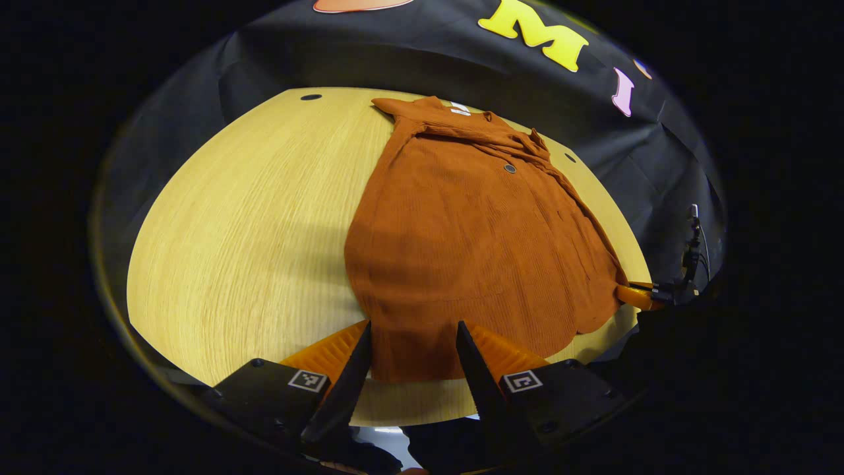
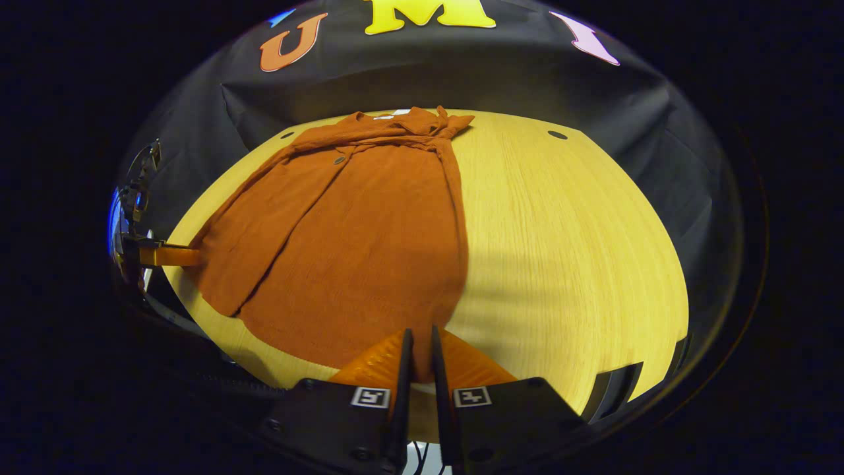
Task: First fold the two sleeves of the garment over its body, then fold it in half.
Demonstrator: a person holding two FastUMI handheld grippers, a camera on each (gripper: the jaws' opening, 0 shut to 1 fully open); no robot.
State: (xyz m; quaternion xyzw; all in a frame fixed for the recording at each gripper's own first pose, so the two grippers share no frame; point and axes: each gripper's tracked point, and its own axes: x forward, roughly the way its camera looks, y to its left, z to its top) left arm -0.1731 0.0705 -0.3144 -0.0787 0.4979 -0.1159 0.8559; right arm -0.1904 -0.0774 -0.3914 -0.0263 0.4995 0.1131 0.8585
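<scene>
The left gripper (image 1: 413, 343) hangs over the near hem of the garment (image 1: 461, 244), fingers wide apart, cloth lying between them. The garment lies flat on the table (image 1: 250, 237), sleeves apparently folded in. It looks like soft, light, ribbed cloth that will sag and drag, so pinch both hem corners. The right gripper (image 2: 418, 353) has fingers nearly together at the hem; whether they pinch it, I cannot tell.

Right claw (image 2: 418, 343) pinches the rust garment's (image 2: 356, 237) near hem on the wooden table (image 2: 567, 251)
</scene>
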